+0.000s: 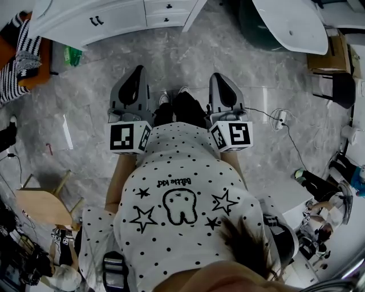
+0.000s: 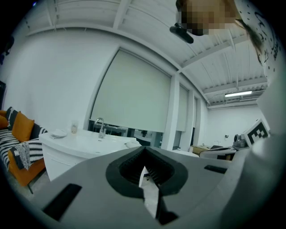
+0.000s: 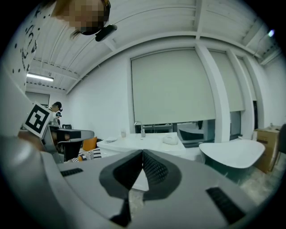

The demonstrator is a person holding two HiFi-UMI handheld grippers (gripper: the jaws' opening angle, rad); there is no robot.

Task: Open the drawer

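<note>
Both closed and empty, left tongs (image 1: 138, 69), right tongs (image 1: 217, 76), wide floor (image 1: 188, 52) before drawer (image 1: 160, 21) edge

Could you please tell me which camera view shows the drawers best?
The head view: the closed drawers and their dark handles show on the cabinet front. The left gripper view gives only the cabinet's top and a bare part of its front; in the right gripper view the jaws hide the front.

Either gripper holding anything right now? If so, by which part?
Nothing is held. The left gripper and the right gripper both have their jaws together with nothing between them, and both are short of the drawers.
</note>
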